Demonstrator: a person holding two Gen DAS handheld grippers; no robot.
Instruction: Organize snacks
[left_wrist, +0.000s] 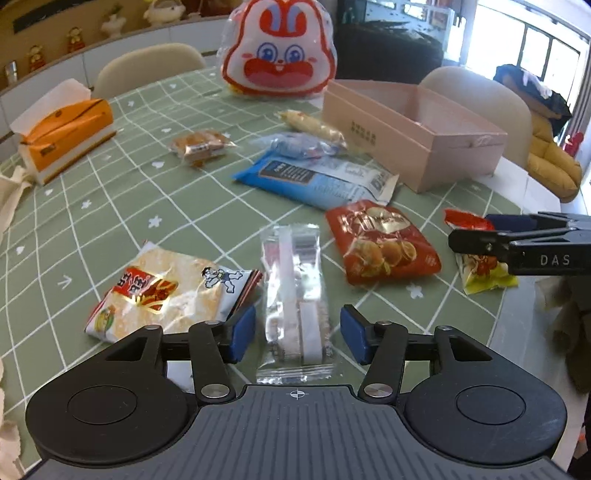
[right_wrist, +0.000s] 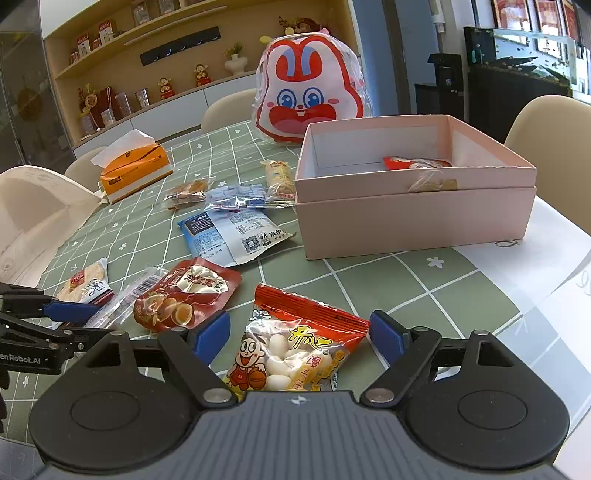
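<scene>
The left gripper (left_wrist: 297, 334) stands well open, its blue pads clear on both sides of a clear crinkled plastic packet of pale wafer sticks (left_wrist: 293, 295) that lies flat on the table between them; neither pad presses on it. The left pad sits against the corner of a glossy white-and-orange rice cracker packet with a cartoon boy (left_wrist: 166, 291).

The right gripper (right_wrist: 297, 332) is also wide open, holding nothing. Between its blue pads, not touched by either, lies a red-and-yellow crinkly bag of white candies with a cartoon face (right_wrist: 295, 343), near the table's near edge.

The table wears a sage green cloth with a white grid (left_wrist: 122, 206). Just beside the candy bag, toward the left gripper, lies a shiny dark red foil pouch picturing round pastries (right_wrist: 186, 295). Farther in lies a flat blue-and-white printed pouch (right_wrist: 232, 232), then a small clear blue-printed wrapper (right_wrist: 236, 195), a brown cake in clear film (right_wrist: 186, 194) and a pale roll-shaped snack (right_wrist: 279, 177).

A pale pink rectangular cardboard box (right_wrist: 413, 221) stands open near the table's right edge, nested on its lid, with a red wrapped snack (right_wrist: 415, 162) inside. Behind it leans a white-and-red rabbit-face bag in clear plastic (right_wrist: 310, 96). An orange tissue box (right_wrist: 135, 170) sits toward the far left edge.
</scene>
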